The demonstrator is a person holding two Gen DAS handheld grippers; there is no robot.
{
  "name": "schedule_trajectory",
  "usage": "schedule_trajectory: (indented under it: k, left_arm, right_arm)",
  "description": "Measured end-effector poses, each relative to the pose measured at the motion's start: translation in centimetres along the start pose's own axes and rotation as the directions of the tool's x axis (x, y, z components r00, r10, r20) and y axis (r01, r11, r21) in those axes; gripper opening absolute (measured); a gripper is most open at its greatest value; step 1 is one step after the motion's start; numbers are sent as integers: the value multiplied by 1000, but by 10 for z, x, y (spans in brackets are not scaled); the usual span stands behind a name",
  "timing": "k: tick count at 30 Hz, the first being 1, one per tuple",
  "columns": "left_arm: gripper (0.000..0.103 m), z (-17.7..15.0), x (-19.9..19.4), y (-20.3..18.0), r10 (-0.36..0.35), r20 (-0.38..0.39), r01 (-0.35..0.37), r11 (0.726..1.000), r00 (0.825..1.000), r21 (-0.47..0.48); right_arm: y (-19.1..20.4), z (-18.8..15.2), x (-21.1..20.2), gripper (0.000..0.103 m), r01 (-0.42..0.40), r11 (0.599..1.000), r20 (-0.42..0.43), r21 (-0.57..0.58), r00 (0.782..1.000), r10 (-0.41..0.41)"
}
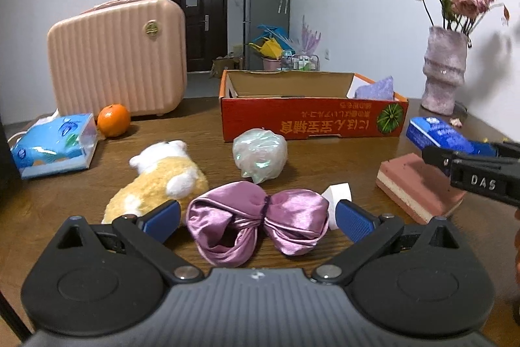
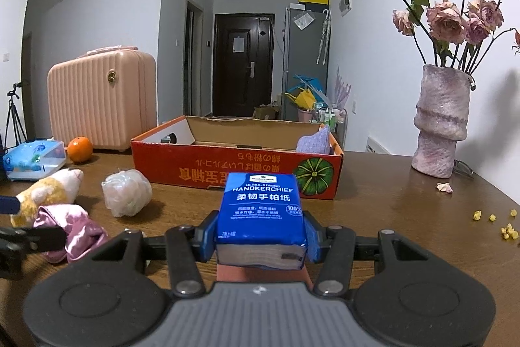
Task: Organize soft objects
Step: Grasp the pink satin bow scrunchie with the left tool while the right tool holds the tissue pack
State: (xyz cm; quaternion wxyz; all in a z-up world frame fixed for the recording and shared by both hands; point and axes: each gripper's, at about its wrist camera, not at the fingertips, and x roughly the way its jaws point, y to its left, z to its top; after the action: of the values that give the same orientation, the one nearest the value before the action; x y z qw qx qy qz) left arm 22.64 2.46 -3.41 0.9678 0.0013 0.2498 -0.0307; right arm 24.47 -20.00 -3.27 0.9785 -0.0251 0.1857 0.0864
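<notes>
My left gripper (image 1: 256, 218) is open around a purple satin bow (image 1: 256, 225) that lies on the wooden table; its blue pads (image 1: 352, 218) stand clear of the cloth on both sides. My right gripper (image 2: 260, 238) is shut on a blue handkerchief tissue pack (image 2: 261, 210), held above the table in front of the red cardboard box (image 2: 195, 171). In the left wrist view that pack (image 1: 438, 135) and the right gripper (image 1: 461, 156) show at the right edge. A yellow-and-white plush toy (image 1: 162, 181) and a clear plastic bundle (image 1: 260, 156) lie beyond the bow. A purple cloth (image 2: 313, 142) sits in the box.
A pink suitcase (image 1: 117, 60), an orange (image 1: 113, 120) and a light-blue tissue pack (image 1: 53, 145) stand at the left. A pink block (image 1: 409, 184) lies under the right gripper. A vase of dried roses (image 2: 438, 119) stands at the right; yellow crumbs (image 2: 497, 223) dot the table.
</notes>
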Motion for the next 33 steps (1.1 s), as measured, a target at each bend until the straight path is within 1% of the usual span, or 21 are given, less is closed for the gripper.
schedule_trajectory:
  k: [3,10,14,20,27,30,33]
  left_arm:
    - [103,0,7,-7,7,-5,-7,1000,1000,25]
    - [103,3,27,-14,10,-23,-9,999,1000,45]
    - [103,5,41,-16,25,-39,-23,998,999,56]
    - [103,5,63,-12,3,-108,1,999,994,38]
    - [103,5,75,-8,-8,-147,12,1000,989,27]
    - [103,4,76,-8,5,-154,-1,1000,988,26]
    - [95,4,79,-6,13,-166,-10,1000,986,19]
  right_arm:
    - [0,0,0,51,-5,1000,1,-1,1000,5]
    - [-2,-1,0,51,-12,1000,-5,-9,1000,12]
    - [-5,-1,1,51,-11,1000,-9,-7,1000,11]
    - [-5,-1,2,51,-14,1000,-13,-4,1000,14]
    - [-4,-2,2,51,-13,1000,-12,-7,1000,13]
    - [-4,-2,2,51,-13,1000,-11,-8,1000,13]
    - [-4,-2,1,51,-13,1000,-12,-12,1000,13]
